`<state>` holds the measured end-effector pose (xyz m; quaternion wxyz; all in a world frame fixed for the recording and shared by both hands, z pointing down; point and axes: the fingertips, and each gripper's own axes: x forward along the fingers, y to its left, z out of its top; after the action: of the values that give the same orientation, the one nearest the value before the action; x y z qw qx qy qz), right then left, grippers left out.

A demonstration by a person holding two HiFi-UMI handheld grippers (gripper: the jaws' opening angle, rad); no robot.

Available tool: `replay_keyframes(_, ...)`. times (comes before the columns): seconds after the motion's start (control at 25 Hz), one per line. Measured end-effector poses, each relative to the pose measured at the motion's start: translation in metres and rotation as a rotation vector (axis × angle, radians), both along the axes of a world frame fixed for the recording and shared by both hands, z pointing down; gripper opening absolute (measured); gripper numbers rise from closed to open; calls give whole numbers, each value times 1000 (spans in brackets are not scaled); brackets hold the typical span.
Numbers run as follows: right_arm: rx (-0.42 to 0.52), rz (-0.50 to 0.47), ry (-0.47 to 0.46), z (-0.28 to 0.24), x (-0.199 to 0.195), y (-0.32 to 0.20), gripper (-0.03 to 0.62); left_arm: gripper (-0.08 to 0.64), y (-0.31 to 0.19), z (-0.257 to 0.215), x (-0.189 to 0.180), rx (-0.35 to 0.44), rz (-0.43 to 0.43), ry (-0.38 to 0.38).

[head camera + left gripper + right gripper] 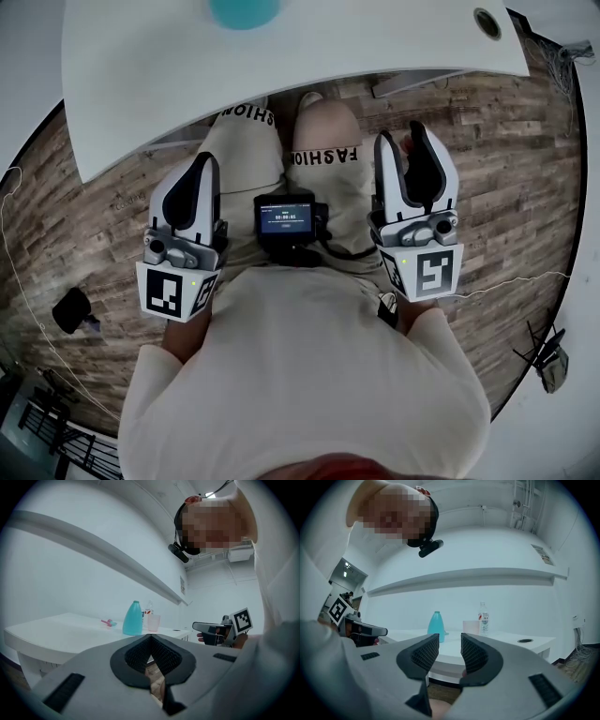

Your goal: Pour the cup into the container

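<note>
A translucent cup [470, 626] stands on the white table [506, 644], between a teal bottle-shaped container [436, 626] and a clear water bottle [483, 618]. The left gripper view shows the same cup [153, 622] right of the teal container [133, 618]. From above only the teal container's top [244, 11] shows, at the table's far edge. Both grippers are held level at waist height, short of the table and far from the cup. My left gripper [208, 161] has its tips together and holds nothing. My right gripper [411, 139] has a narrow gap between its pads, with nothing in it.
The white table [281, 56] has a round cable hole [487, 22] at its right end. A small pink and teal object [108, 622] lies left of the teal container. A small screen device [286, 220] hangs at the person's waist. Below is wooden floor [506, 159], with cables and a stand [548, 356].
</note>
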<state>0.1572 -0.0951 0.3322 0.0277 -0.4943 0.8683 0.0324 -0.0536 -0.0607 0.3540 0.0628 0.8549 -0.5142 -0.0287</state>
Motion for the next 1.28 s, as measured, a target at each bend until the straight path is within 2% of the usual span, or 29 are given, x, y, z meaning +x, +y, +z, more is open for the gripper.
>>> replay_keyframes(0.12, 31, -9, 24, -27, -4, 3, 126, 11, 8, -14, 5, 18, 2, -2)
replay_keyframes(0.36, 54, -2, 30, -41, -6, 2, 126, 11, 8, -26, 3, 34, 1, -17)
replay_keyframes(0.56, 60, 6, -8, -35, 3, 10, 126, 11, 8, -33, 0, 36, -15, -31)
replay_keyframes(0.68, 69, -2, 17, -46, -10, -8, 126, 11, -5, -33, -8, 29, -28, -44)
replay_keyframes(0.76, 67, 4, -3, -39, -6, -9, 126, 11, -9, -34, -11, 28, -35, -49)
replay_keyframes(1.0, 84, 15, -15, -48, 4, -2, 126, 11, -2, -56, -8, 42, -32, -31)
replay_keyframes(1.16, 93, 18, 44, -69, 2, -6, 126, 11, 0, -75, -7, 62, -22, -33)
replay_keyframes(1.28, 76, 18, 63, -65, -4, -31, 130, 11, -23, -70, -17, 45, -18, -36)
